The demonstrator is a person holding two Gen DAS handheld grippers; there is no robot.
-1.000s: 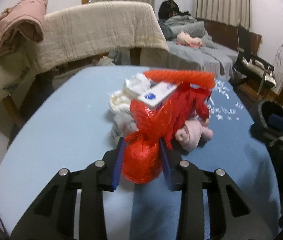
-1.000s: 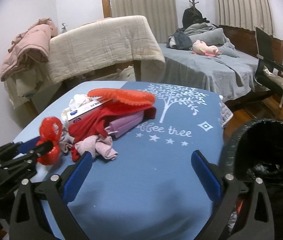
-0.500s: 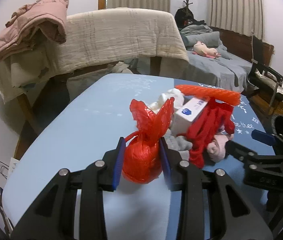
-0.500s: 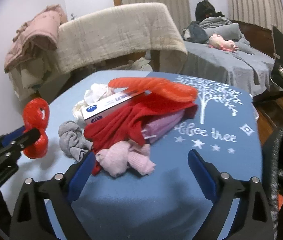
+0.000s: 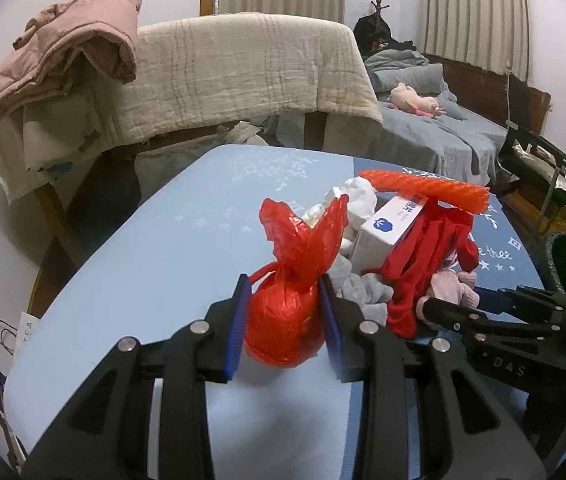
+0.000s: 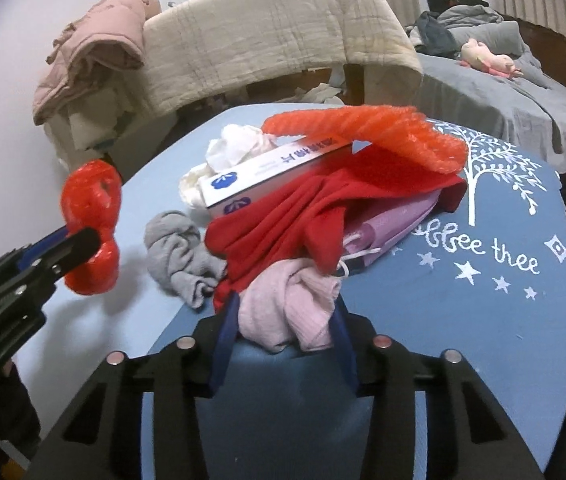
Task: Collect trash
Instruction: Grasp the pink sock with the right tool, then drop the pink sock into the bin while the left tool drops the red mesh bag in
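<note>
A: Left wrist view is showing the left gripper (image 5: 285, 316) clamping a knotted red bag (image 5: 285, 320), pads pressing on both sides of its round belly. The bag is hanging clear of the table (image 5: 143, 280), to the left of the pile.

B: How is it likely handling?

A: Judging by the thin crinkled film, it is light, soft and a little slippery. The belly is giving under the pads, so gripping at the widest part, below the knot, looks correct.

B: And the right gripper (image 6: 283, 344)?

A: Right wrist view is showing its jaws narrowed about halfway around a pink cloth (image 6: 291, 308) at the near edge of the pile, pads touching the bundle on both flanks. The cloth is resting on the table, touching a red garment (image 6: 303, 216). It looks soft, light and compressible; a loose fold could be slipping out, so taking the bulk of the bundle is advisable.

B: What is differing from a second ago?

A: The right jaws have just been closing from wide open, with the cloth now between them; the gripper is sitting much closer to the pile. The left grip on the bag is unchanged.
</note>
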